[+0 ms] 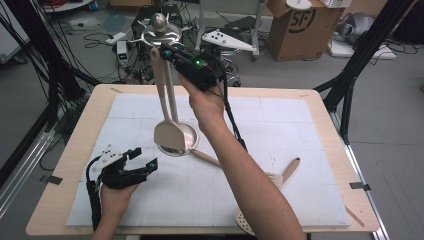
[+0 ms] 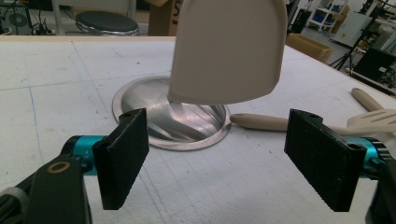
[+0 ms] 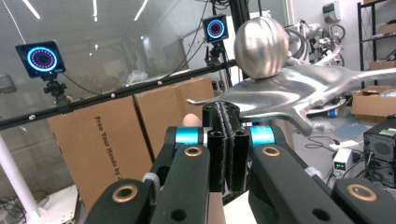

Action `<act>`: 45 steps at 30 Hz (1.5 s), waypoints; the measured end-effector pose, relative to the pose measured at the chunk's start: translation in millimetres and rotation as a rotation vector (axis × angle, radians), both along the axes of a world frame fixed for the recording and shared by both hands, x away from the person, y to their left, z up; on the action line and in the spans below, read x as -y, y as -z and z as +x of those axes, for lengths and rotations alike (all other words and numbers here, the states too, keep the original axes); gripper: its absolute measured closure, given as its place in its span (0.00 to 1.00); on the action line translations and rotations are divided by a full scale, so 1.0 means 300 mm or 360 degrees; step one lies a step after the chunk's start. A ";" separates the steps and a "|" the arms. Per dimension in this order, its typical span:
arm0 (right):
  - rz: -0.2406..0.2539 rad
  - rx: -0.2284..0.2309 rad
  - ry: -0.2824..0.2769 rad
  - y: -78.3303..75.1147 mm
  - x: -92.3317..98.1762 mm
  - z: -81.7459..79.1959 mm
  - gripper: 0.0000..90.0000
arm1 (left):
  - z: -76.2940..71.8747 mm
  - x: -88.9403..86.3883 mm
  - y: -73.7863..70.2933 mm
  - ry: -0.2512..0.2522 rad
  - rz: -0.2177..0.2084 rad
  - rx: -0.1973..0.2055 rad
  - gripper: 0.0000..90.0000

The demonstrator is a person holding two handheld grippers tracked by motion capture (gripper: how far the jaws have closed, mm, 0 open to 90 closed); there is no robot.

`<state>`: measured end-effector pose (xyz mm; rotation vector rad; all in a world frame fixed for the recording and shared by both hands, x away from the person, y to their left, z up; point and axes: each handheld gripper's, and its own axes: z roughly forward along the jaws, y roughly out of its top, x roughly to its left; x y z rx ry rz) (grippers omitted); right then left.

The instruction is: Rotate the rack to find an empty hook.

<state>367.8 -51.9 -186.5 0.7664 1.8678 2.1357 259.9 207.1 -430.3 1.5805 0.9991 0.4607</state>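
Spatulas (image 1: 167, 112), two beige ones with their handles pinched together in the clenched jaws of the right gripper (image 1: 167, 50), hang with their blades low over the steel bowl (image 1: 185, 142) near the middle of the white mat (image 1: 300, 150), well in from every mat edge. Left gripper (image 1: 142, 159) sits near the mat's front left with its jaws released and nothing between them, facing the bowl across a bare stretch of mat. To the right, a wooden utensil (image 1: 291, 169) and a slotted turner (image 1: 245, 220) lie toward the front edge of the table (image 1: 75, 145), leaving the mat's far right bare.
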 end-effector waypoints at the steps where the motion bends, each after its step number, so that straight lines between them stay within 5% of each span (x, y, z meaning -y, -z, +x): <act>1: -0.0006 0.0008 0.0000 -0.001 -0.003 0.000 1.00 | 0.000 0.001 0.000 0.0005 0.0005 0.0000 0.25; 15: -0.0018 -0.0015 0.0016 0.014 0.031 0.002 1.00 | -0.003 -0.013 0.000 0.0000 -0.0031 -0.0009 0.25; 27: -0.0030 -0.0072 0.0130 0.061 0.110 0.038 1.00 | 0.001 -0.013 0.004 0.0006 -0.0068 -0.0030 0.25; 33: 0.0067 -0.0143 0.0204 0.057 0.148 0.078 1.00 | 0.001 -0.012 0.004 0.0016 -0.0066 -0.0032 0.25; 38: 0.0095 -0.0111 0.0178 0.035 0.149 0.075 1.00 | 0.003 -0.011 0.005 0.0013 -0.0063 -0.0035 0.25; 45: 0.0006 -0.0027 0.0153 0.023 0.107 0.033 1.00 | 0.002 -0.011 0.005 0.0012 -0.0061 -0.0036 0.25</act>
